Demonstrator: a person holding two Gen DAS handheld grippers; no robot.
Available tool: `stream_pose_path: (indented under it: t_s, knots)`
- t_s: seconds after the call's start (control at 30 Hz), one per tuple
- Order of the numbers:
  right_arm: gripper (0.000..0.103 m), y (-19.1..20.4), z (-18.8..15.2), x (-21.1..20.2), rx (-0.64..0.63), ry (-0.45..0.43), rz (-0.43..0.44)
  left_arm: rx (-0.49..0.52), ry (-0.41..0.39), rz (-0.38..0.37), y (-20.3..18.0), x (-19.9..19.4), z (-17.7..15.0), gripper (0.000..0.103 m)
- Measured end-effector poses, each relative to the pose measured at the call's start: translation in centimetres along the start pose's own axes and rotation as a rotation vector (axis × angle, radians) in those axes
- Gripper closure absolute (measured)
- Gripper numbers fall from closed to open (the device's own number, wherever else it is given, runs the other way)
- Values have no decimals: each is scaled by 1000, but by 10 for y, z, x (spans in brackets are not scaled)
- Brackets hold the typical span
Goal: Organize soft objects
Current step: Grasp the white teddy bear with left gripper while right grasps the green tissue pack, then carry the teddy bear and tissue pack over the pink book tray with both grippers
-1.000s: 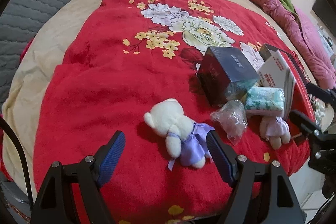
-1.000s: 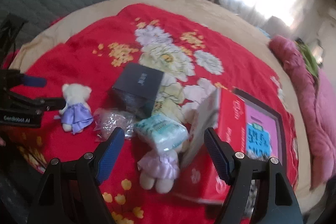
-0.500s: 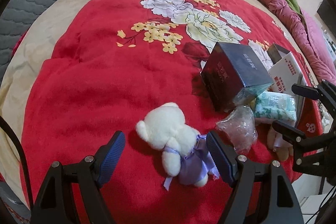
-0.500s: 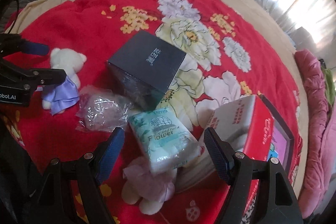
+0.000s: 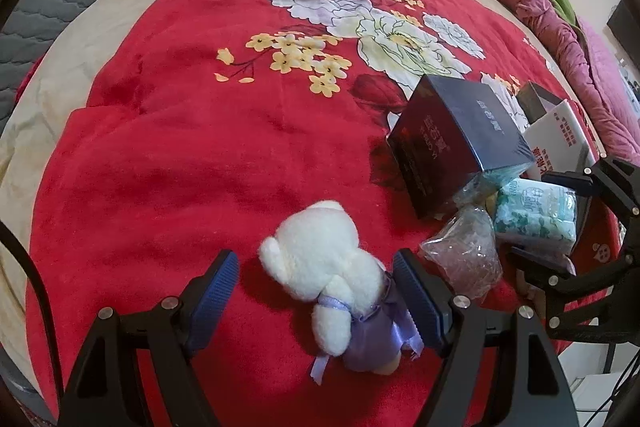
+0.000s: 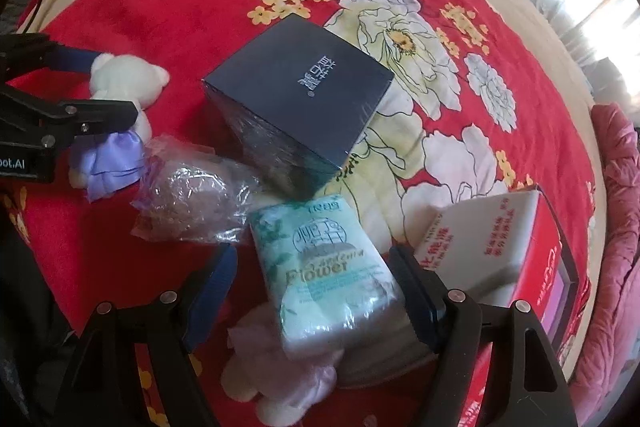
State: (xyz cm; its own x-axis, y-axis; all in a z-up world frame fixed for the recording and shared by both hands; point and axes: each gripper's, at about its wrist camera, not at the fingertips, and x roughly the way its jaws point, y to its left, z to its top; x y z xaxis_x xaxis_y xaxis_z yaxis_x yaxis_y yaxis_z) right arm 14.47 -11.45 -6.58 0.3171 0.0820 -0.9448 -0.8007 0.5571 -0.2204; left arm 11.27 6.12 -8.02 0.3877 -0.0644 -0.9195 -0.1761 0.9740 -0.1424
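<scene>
Your two tongs hang over a red blanket (image 5: 168,155).
Left tongs (image 5: 316,285) gape around a bear (image 5: 324,267); right tongs (image 6: 312,281) gape around a tissue pack (image 6: 320,267), seemingly untouched.

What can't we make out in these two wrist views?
- Second plush, right wrist view: mostly under the tissue pack, head hidden.
- Clear bag: contents unreadable through crinkled plastic.
- Red box: inside not visible, cut by frame edge.
- Bear, left wrist view: face turned away.
</scene>
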Motion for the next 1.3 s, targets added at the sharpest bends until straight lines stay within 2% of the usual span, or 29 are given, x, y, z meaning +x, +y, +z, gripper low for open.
stream_pose_path:
  t_s: [0.07, 0.13, 0.2, 0.33, 0.53, 0.6, 0.63, 0.67, 0.7, 0.93, 1.03, 1.3]
  knots:
    - [29, 2, 0, 0, -4, -13, -3, -7, 9, -10, 1, 2, 0, 24]
    - [40, 5, -2, -2, 0, -24, -10, -7, 13, -13, 1, 3, 0, 24]
    - [47, 5, -4, -5, 14, -46, -9, -7, 15, -16, 1, 4, -1, 24]
    - [53, 6, -9, -12, 71, -82, 8, -14, 22, -21, 2, 6, -2, 24]
    - [54, 7, -24, -32, 211, -162, 39, -11, 12, -26, 4, 9, -5, 25]
    - [54, 7, -30, -38, 262, -179, 40, -16, 18, -40, 3, 10, -5, 35]
    - [54, 6, -33, -40, 284, -182, 40, -31, 22, -74, 5, 10, -5, 39]
    - [54, 5, -36, -43, 310, -184, 38, -44, 24, -100, 7, 10, -6, 48]
    - [54, 3, -40, -47, 344, -192, 35, -58, 26, -128, 8, 11, -6, 50]
    - [54, -15, -59, -75, 509, -290, 44, -60, -5, -154, 10, 9, -9, 54]
    - [54, -19, -65, -83, 550, -318, 56, -41, -39, -132, 7, 1, -12, 54]
    - [54, -29, -80, -108, 659, -422, 102, 10, -134, -87, -5, -40, -15, 63]
